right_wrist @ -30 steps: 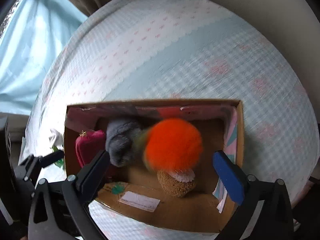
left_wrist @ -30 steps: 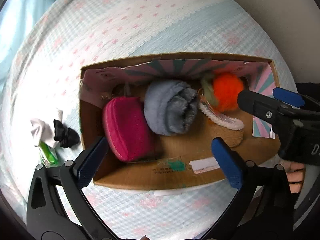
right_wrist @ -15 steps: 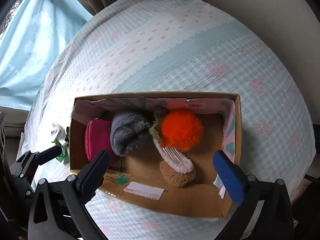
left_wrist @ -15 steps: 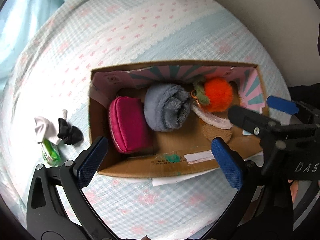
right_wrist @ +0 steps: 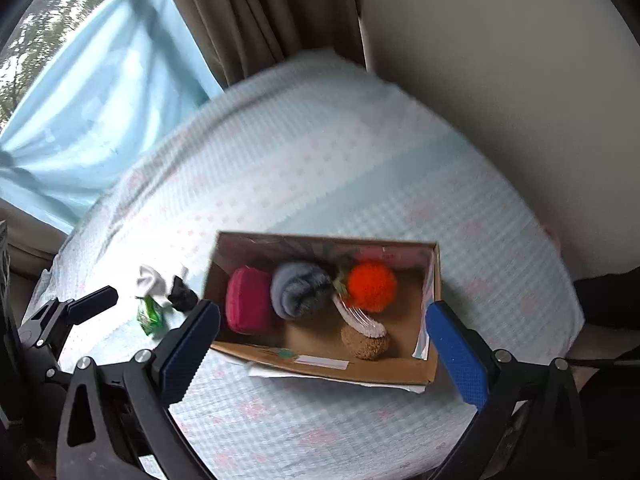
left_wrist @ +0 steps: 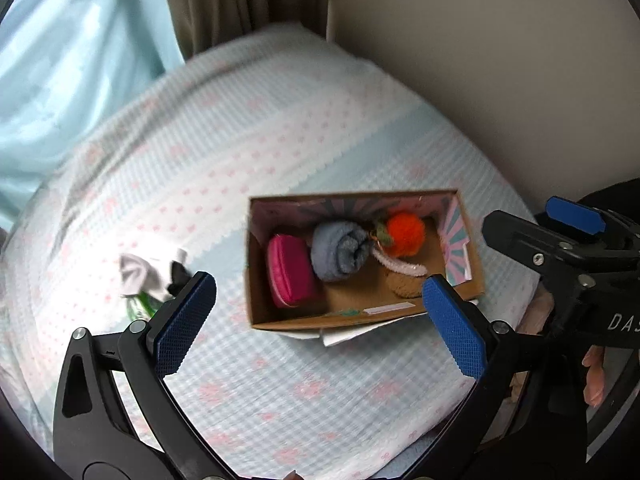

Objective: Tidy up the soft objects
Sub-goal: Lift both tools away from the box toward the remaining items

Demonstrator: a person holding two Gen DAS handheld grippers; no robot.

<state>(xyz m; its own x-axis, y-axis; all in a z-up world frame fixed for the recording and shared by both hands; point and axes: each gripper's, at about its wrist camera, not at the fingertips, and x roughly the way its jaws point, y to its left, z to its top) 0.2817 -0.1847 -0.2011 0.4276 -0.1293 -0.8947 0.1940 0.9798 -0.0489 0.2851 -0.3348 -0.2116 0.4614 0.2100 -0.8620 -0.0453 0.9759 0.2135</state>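
both my tools hang spread and empty. the white sock (left_wrist: 138, 274) lies on the bed at nine o'clock of the cardboard box (left_wrist: 362, 316), nearest my left tool (left_wrist: 320, 320).

Inside an open cardboard box (right_wrist: 328, 364) on the bed: a magenta zipped pouch (right_wrist: 249, 305) at the left end, a rolled grey fleece (right_wrist: 300, 289) touching its right side, then a fluffy orange pom-pom (right_wrist: 372, 286) with a green leaf, against the far wall. Just in front of the pom-pom, a brown plush piece with a pale pink fuzzy trim (right_wrist: 364, 338) (exact kind hard to tell). Outside, left of the box: a crumpled white sock (right_wrist: 151, 280), a small black cloth (right_wrist: 182, 298) and a green packet (right_wrist: 151, 315), bunched close together.
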